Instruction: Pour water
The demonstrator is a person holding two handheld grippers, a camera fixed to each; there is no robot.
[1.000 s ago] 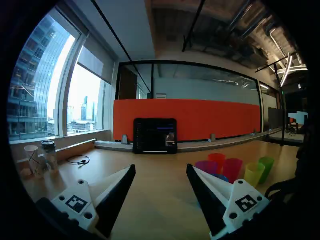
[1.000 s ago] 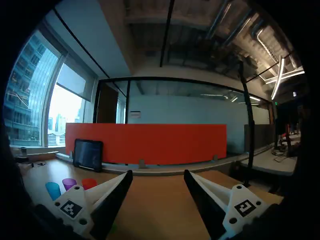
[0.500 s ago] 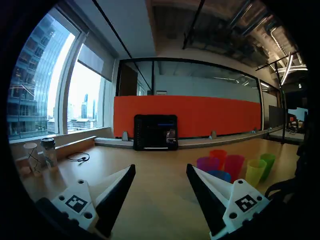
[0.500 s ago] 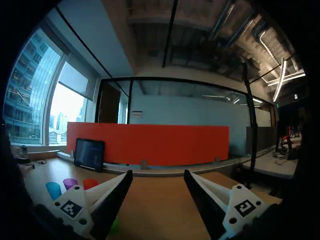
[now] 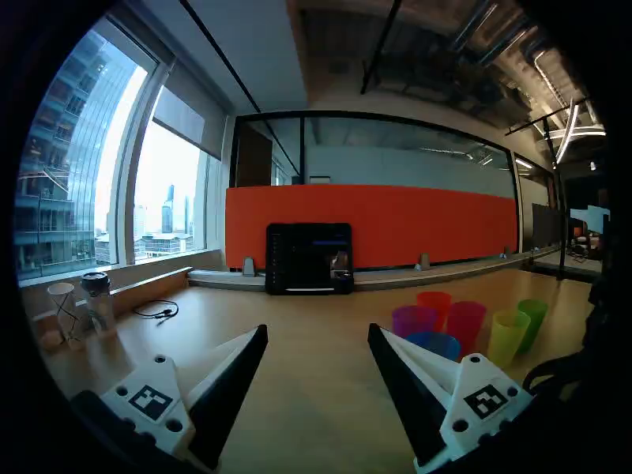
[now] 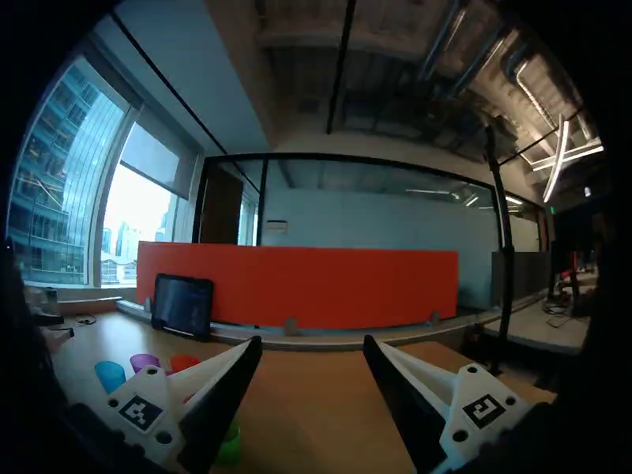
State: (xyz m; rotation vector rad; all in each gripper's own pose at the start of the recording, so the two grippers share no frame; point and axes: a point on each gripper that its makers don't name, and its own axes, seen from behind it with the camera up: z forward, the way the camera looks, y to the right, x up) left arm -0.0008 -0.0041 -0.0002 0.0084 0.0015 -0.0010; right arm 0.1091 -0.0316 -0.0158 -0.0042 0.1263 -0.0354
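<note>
Left gripper [image 5: 317, 327] level, jaws apart

Daylight through the windows [image 5: 162, 197] blew out to white glare. The ceiling [image 5: 442, 55] was dim. Fisheye distortion bent the edges; focus was sharp.

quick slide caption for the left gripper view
Open left gripper hovers over a wooden desk, coloured cups clustered to its right, a tablet propped behind.

L gripper [image 5: 316, 340] jaws wide apart, R gripper [image 6: 312, 351] same, both empty
</note>
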